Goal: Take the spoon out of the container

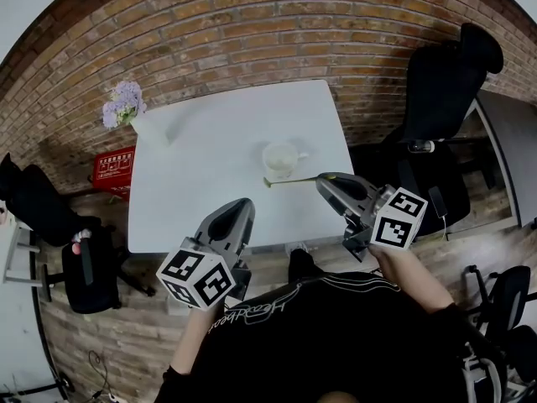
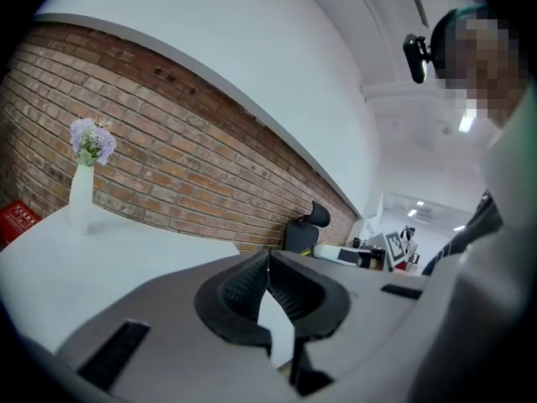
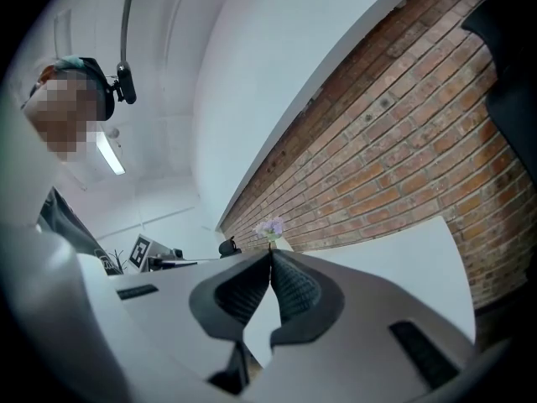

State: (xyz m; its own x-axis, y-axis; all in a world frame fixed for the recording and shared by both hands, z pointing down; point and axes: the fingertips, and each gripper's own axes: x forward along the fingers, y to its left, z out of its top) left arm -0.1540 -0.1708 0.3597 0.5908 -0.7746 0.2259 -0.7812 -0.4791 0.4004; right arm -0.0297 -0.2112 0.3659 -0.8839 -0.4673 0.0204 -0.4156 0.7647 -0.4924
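Our right gripper [image 1: 325, 180] holds its jaws pressed together on nothing, and our left gripper [image 1: 242, 204] is likewise closed and empty. The spoon [image 1: 294, 179] lies on the white table [image 1: 210, 141] just in front of the cup [image 1: 281, 158], so we judge the removal done.

Left gripper [image 2: 268, 263] jaws together, empty; vase [image 2: 81, 196] on table [image 2: 126, 254].
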